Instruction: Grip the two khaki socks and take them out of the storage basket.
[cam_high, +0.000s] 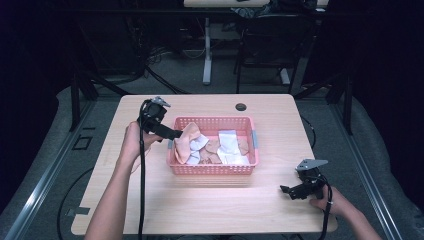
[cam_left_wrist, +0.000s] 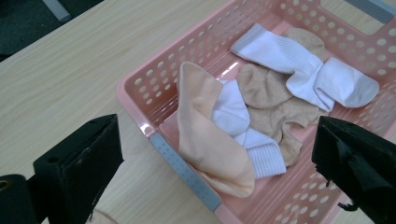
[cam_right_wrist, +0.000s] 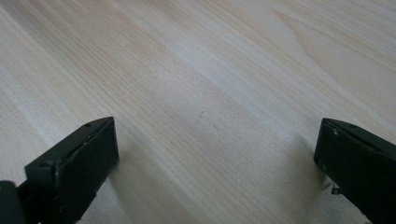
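The peach sock (cam_left_wrist: 210, 140) covers part of the white sock (cam_left_wrist: 247, 135) beneath it in the basket (cam_left_wrist: 140, 88).

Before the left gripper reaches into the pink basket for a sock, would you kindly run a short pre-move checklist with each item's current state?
1. Left gripper jaws apart and holding nothing: ok.
2. Peach sock exposed, draped over the near rim of the pink basket: ok.
3. Peach sock free of the white sock beside it: not ok, they overlap.
4. Right gripper out of the way, low over bare table, jaws apart: ok.
5. Basket flat on the table: ok.
6. More socks hidden under the pile: cannot tell.
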